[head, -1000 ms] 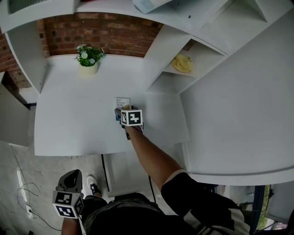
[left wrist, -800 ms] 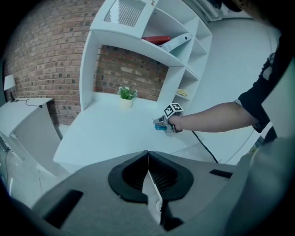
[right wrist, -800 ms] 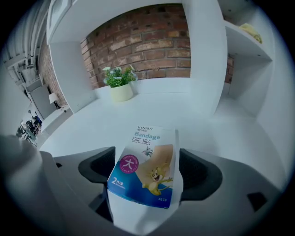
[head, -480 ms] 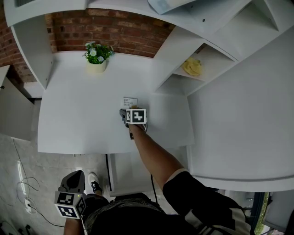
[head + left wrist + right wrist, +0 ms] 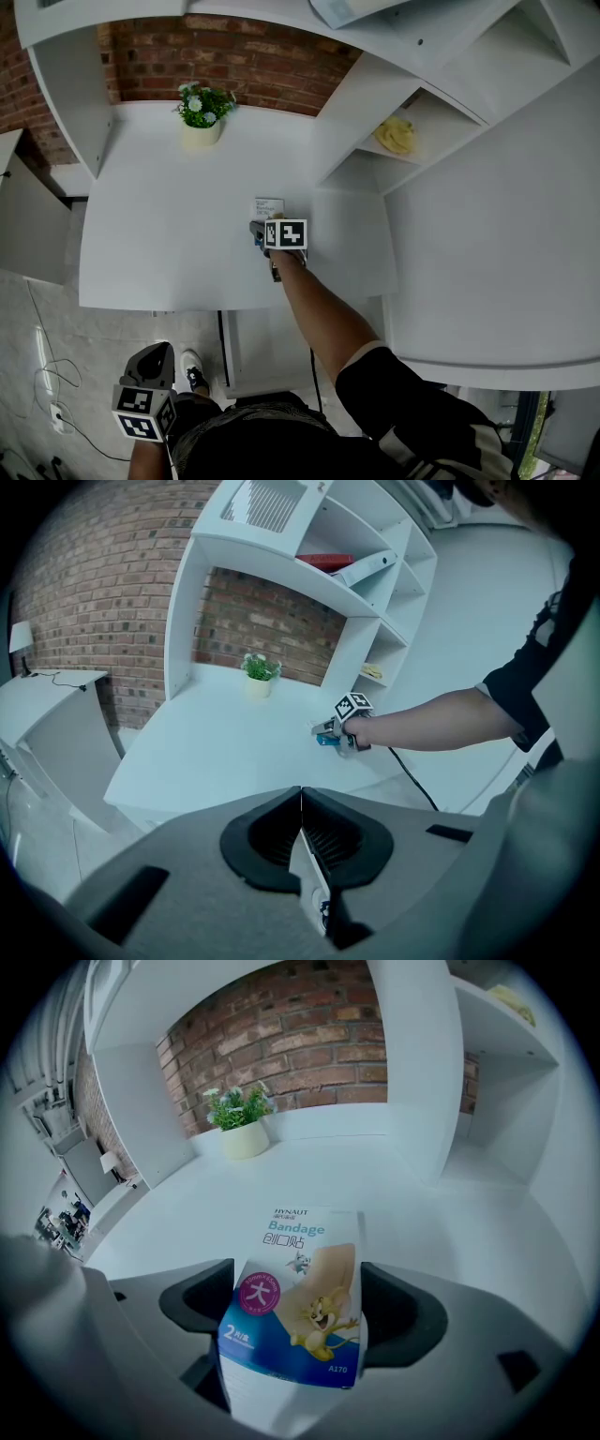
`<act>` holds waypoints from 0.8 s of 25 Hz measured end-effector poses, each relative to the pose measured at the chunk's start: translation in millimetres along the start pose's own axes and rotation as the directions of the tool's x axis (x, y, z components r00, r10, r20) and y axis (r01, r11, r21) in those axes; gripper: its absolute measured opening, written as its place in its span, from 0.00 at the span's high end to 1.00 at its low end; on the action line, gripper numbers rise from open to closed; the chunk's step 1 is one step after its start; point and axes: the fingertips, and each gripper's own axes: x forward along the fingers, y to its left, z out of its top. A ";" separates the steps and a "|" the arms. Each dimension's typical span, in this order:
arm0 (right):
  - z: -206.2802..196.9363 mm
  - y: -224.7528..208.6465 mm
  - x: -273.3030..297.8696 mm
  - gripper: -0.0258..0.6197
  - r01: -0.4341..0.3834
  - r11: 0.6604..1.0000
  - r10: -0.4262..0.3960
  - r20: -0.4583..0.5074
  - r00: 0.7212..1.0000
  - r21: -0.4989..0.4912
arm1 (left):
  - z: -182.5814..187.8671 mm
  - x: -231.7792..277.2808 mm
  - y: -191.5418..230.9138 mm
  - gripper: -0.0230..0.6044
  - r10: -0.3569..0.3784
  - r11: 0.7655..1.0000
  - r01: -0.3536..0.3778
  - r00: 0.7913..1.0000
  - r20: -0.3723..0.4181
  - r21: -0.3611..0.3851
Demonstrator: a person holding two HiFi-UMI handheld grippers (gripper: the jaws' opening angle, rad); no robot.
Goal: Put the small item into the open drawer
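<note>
A small bandage box (image 5: 298, 1283), white and blue with a cartoon print, lies flat on the white desk (image 5: 159, 234). Its near end sits between the jaws of my right gripper (image 5: 298, 1316), whose pads flank its sides closely without a clear squeeze. From the head view the right gripper (image 5: 266, 223) reaches over the desk's front half to the box (image 5: 269, 205). My left gripper (image 5: 157, 352) hangs low beside the person's left leg, below the desk edge. Its jaws (image 5: 300, 803) meet with nothing between them. No drawer shows clearly.
A potted plant (image 5: 202, 111) stands at the back of the desk by the brick wall. White shelves rise at the right, one holding a yellow item (image 5: 398, 136). A white unit (image 5: 258, 352) sits under the desk front. A cable (image 5: 47, 394) lies on the floor at the left.
The head view has shifted a little, so everything sits slightly further right. My right gripper stays at the box, barely nearer to it. The left gripper has not moved.
</note>
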 end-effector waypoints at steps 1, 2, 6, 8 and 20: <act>0.7 -1.2 -2.6 0.32 0.002 1.000 -0.002 0.006 1.000 0.004 | 0.4 -0.1 -0.1 0.93 -0.002 1.000 0.002 1.000 0.001 0.001; 1.5 -1.9 -5.3 0.35 0.001 1.000 -0.001 0.011 1.000 0.006 | 0.6 -0.1 -0.1 0.93 -0.003 1.000 0.003 1.000 0.001 0.003; -4.2 0.4 -8.8 0.36 -0.031 0.999 0.031 -0.008 0.999 0.009 | 1.3 0.6 -2.1 0.93 -0.011 1.000 0.011 1.000 0.002 0.012; -7.0 2.2 -9.5 0.36 -0.041 0.999 0.041 -0.012 0.999 -0.004 | 1.6 0.7 -4.3 0.93 -0.017 1.000 0.017 1.000 0.002 0.018; -8.6 9.2 -11.1 0.28 0.029 0.998 -0.030 -0.002 1.000 -0.059 | -13.0 -12.2 -2.7 0.93 -0.001 1.000 0.001 1.000 -0.005 0.005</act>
